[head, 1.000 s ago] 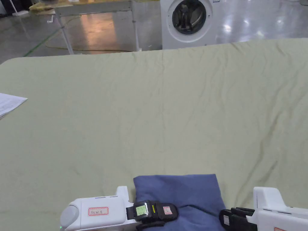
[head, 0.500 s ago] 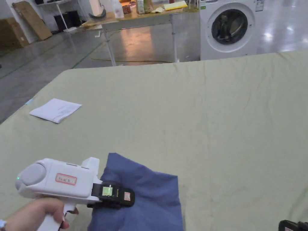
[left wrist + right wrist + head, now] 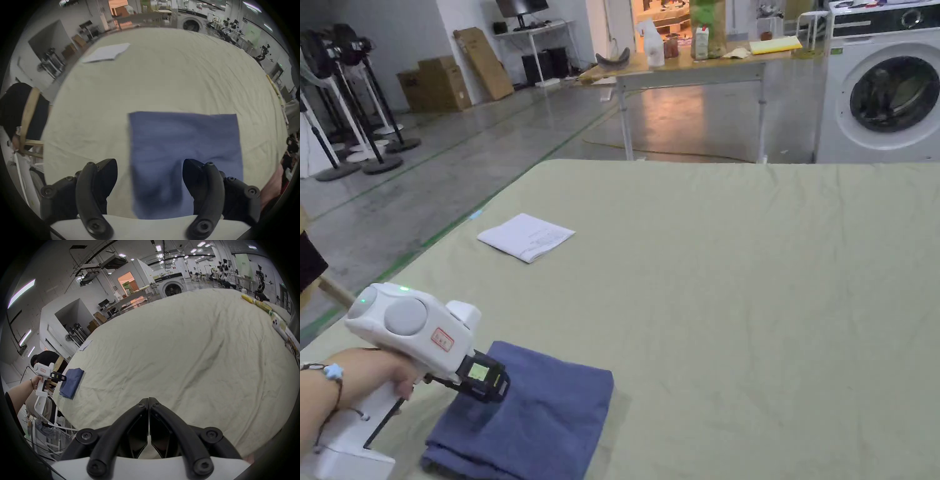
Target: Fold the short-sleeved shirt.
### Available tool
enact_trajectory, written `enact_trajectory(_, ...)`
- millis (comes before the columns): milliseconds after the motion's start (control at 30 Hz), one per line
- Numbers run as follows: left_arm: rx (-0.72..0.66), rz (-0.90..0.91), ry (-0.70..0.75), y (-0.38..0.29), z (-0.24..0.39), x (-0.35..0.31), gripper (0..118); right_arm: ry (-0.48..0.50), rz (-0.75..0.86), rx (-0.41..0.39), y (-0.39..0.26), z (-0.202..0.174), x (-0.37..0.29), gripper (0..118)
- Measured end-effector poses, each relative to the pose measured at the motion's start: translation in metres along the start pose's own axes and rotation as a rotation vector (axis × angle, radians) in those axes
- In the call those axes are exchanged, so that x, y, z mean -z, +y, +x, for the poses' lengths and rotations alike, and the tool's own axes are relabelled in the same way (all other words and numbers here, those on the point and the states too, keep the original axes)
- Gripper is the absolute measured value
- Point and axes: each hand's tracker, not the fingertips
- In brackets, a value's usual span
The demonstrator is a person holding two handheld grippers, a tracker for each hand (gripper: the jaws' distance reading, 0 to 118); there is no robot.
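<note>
Head view: folded shirt (image 3: 531,419) flat, long axis diagonal near-left to far-right; left tongs (image 3: 150,168) wide; right tongs (image 3: 148,400) closed, empty.

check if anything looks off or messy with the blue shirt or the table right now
Nothing stands out. The blue shirt lies as a neat folded rectangle near the table's left edge, its edges fairly square. The left gripper hovers open over it; the right gripper is shut, empty. The table cover is only wrinkled.
</note>
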Motion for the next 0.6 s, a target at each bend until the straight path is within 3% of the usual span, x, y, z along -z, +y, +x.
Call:
enact_trajectory(133,-0.037,0.217,0.109,-0.022,0.010,-0.036,78,-0.040,0.069,-0.073,0.008,-0.003,-0.009,0)
enact_trajectory(267,-0.156,0.395,-0.018,-0.053,0.063,-0.067,78,-0.038,0.083,-0.084,0.012,-0.005,-0.014,0)
enact_trajectory(467,-0.058,0.586,-0.205,-0.099,0.182,-0.096,77,-0.004,0.114,-0.078,0.012,-0.009,-0.032,0)
enact_trajectory(500,-0.066,0.638,-0.222,-0.108,0.205,-0.103,67,-0.002,0.123,-0.082,0.012,-0.010,-0.036,0)
enact_trajectory(600,-0.076,0.735,-0.322,-0.124,0.267,-0.122,6,-0.005,0.151,-0.085,0.016,-0.011,-0.051,0)
